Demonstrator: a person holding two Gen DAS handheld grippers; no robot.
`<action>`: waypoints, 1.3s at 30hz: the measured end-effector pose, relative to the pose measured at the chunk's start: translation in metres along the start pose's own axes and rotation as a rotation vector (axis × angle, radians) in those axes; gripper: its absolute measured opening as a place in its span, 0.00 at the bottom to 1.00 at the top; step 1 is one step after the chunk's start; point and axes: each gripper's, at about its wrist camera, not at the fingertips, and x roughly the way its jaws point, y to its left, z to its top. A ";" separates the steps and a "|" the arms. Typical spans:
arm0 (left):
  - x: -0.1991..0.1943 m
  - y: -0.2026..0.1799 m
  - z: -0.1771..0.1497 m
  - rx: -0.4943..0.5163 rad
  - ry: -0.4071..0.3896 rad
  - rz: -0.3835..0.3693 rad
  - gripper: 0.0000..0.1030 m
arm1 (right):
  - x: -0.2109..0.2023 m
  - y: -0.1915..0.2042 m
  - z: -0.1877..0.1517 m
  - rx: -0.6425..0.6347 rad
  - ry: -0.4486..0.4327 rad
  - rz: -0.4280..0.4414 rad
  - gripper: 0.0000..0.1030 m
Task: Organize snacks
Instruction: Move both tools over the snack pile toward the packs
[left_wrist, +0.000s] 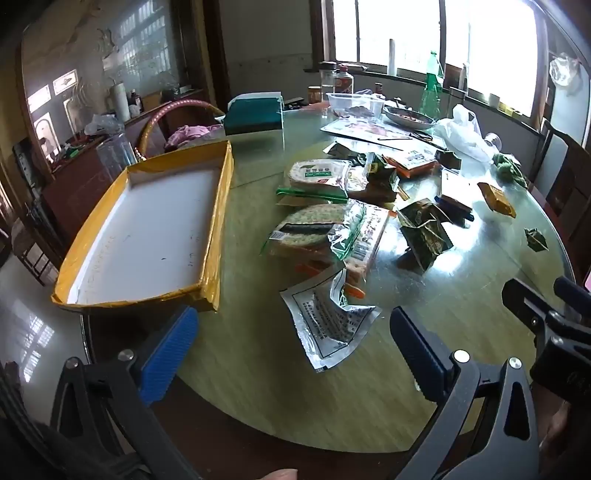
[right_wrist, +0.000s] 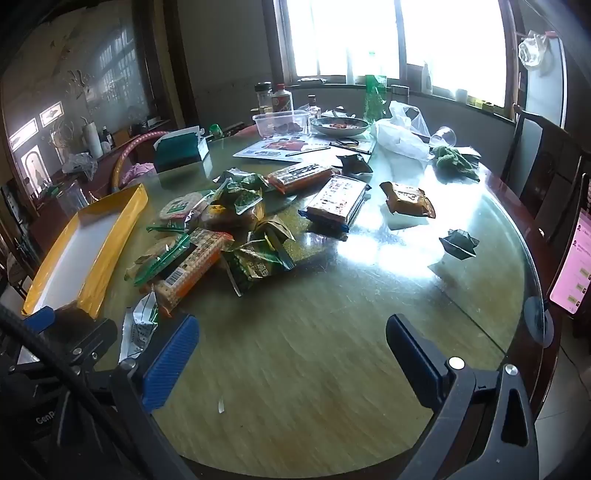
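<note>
Both your claws are spread wide with nothing between the pads: left gripper (left_wrist: 291, 354) hangs over the table's (right_wrist: 314, 387) near edge just short of a crumpled silver wrapper (left_wrist: 328, 325), right gripper (right_wrist: 291, 354) over bare tabletop. Snack packets (right_wrist: 221, 229) sit heaped mid-table, a few strays toward the right edge, and the yellow-rimmed tray (left_wrist: 147, 236) overhangs the left edge, empty. Far edge holds a clear tub (right_wrist: 280, 123) and a dish (right_wrist: 340, 126), contents probably food, too blurred to call.
</note>
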 end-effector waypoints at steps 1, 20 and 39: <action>0.000 -0.002 0.000 0.000 0.000 0.000 1.00 | 0.000 0.000 0.000 0.000 0.002 0.003 0.98; 0.012 0.005 -0.007 -0.003 0.041 -0.059 1.00 | 0.009 -0.009 -0.008 0.039 0.012 0.090 0.98; 0.007 0.025 0.006 -0.138 -0.119 -0.174 0.89 | 0.018 -0.003 -0.001 0.037 -0.006 0.127 0.99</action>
